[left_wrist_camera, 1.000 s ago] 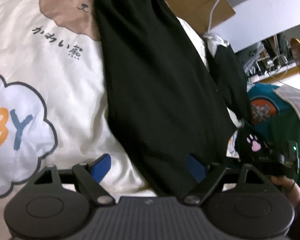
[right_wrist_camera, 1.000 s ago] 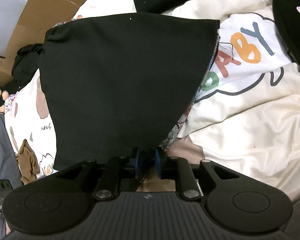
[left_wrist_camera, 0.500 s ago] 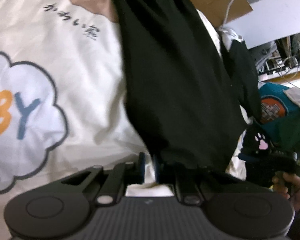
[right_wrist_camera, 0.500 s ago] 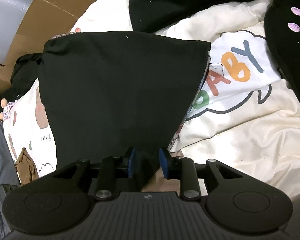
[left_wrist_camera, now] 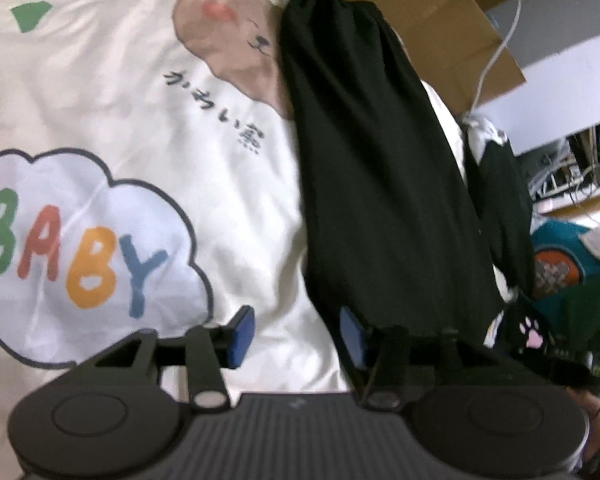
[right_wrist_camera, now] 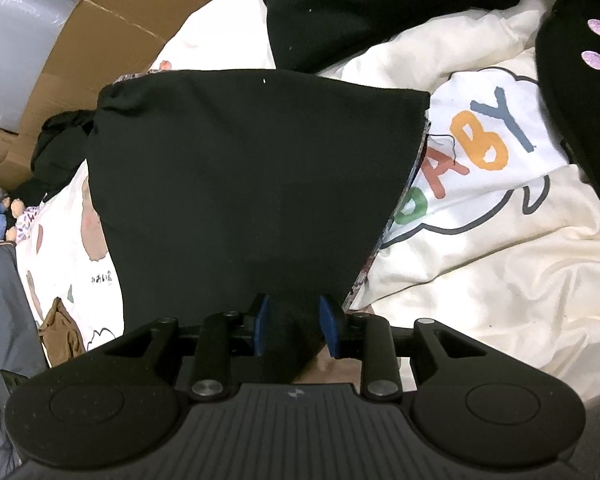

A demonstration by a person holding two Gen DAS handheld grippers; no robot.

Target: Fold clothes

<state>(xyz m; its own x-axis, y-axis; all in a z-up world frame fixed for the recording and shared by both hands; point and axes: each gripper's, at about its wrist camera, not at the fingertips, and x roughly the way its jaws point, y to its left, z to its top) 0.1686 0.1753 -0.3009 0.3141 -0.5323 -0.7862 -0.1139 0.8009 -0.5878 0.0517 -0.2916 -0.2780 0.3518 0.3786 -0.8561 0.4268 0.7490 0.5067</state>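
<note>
The left gripper (left_wrist_camera: 296, 334) has its fingers spread wide, low over the cream bedsheet (left_wrist_camera: 100, 92), beside the black garment (left_wrist_camera: 380, 184). The right gripper (right_wrist_camera: 296, 326) is half spread around the garment's near corner, not pinching it.

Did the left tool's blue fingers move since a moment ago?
Yes. The left tool has opened: its blue fingers now stand wide apart, one over the white BABY sheet, no longer pinching the black garment.

left gripper (left_wrist_camera: 296, 336) jaws wide apart, right gripper (right_wrist_camera: 294, 330) jaws parted
</note>
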